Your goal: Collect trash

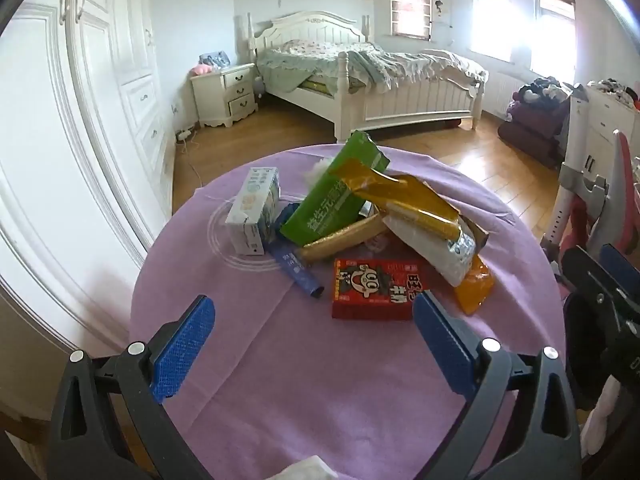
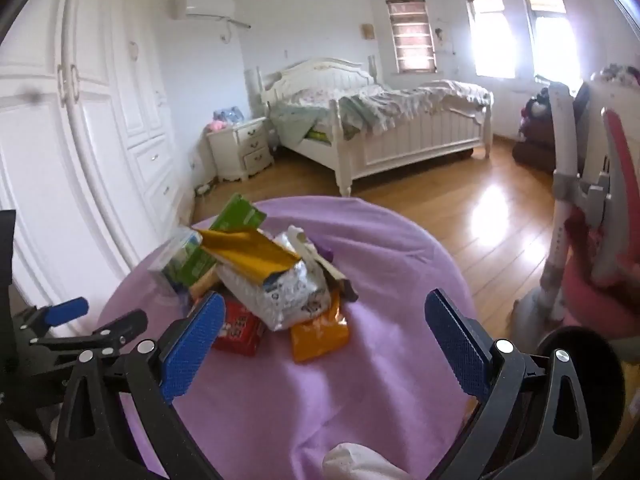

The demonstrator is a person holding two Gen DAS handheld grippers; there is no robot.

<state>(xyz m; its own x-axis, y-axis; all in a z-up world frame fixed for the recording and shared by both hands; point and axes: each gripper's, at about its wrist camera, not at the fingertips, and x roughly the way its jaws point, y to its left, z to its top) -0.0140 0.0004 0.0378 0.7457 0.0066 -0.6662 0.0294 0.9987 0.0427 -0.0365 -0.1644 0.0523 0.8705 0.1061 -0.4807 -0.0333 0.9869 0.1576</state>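
Purple tablecloth (image 1: 340, 380) carries a trash pile (image 1: 360, 220); near it 2 grippers, left gripper (image 1: 314, 322) and right gripper (image 2: 322, 320), gape apart, seemingly empty

a home bedroom: a white wooden bed (image 1: 368, 76) with rumpled bedding at upper centre, nightstand (image 1: 226, 94) beside it, tall white wardrobe (image 1: 80, 100) along the left.

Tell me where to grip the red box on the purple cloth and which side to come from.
Grip the red box across its two short ends, coming down from the near side with the open left gripper. It lies flat at the front of the pile, its near edge clear on the purple cloth; behind it the silver bag crowds it. A flat box leaves little height, so go low.
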